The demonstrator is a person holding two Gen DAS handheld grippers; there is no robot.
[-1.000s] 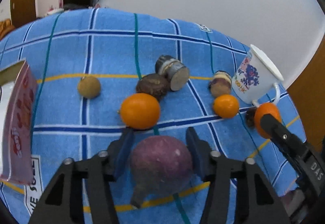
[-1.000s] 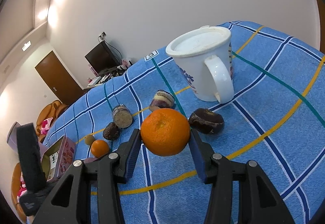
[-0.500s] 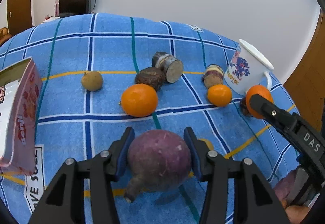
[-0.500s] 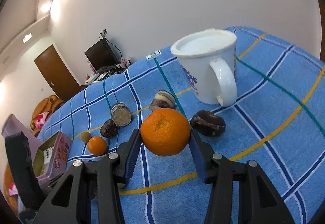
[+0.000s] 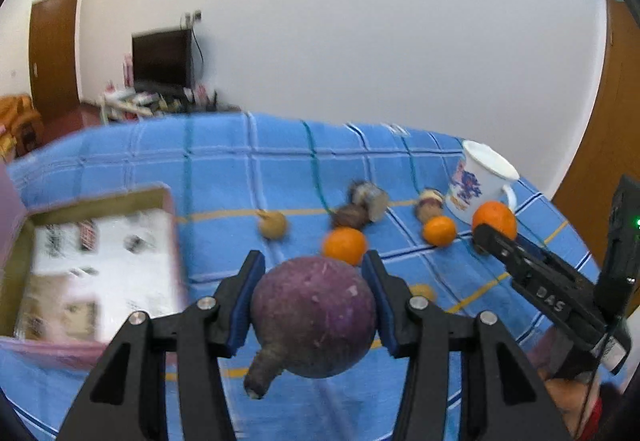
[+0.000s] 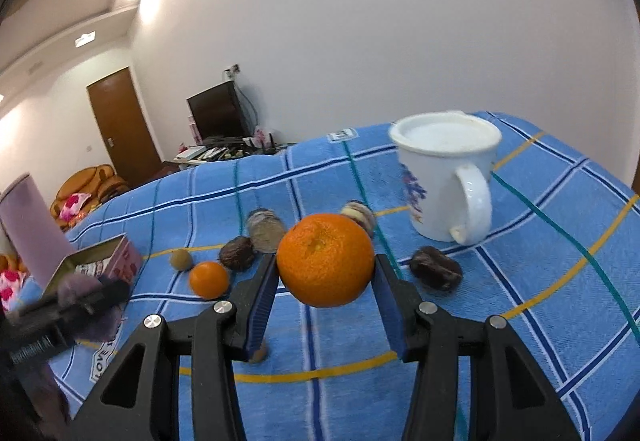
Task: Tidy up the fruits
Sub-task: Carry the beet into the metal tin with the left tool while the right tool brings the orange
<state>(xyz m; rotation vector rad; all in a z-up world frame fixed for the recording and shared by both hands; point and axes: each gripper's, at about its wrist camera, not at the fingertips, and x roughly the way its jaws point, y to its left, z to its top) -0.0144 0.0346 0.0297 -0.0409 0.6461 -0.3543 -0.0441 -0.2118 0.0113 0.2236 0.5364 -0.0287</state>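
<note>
Lifted clear of blue checked cloth point(image 5: 224, 169) since a second earlier and swung toward pink box point(image 5: 96, 261): purple round root point(image 5: 314, 315), clamped at widest girth by left gripper point(image 5: 314, 305), angled downward. Likely heavy, firm, smooth-skinned; stub tail left free. Pinched likewise by right gripper point(image 6: 326, 285), raised above cloth near white mug point(image 6: 448, 177): large orange point(image 6: 326, 259), probably lighter, softer.

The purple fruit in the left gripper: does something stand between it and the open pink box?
Nothing visible does. The purple fruit is clamped in the left gripper, and the open pink box lies left of it. Only bare blue cloth shows between them; the loose fruits lie farther back and right.
</note>
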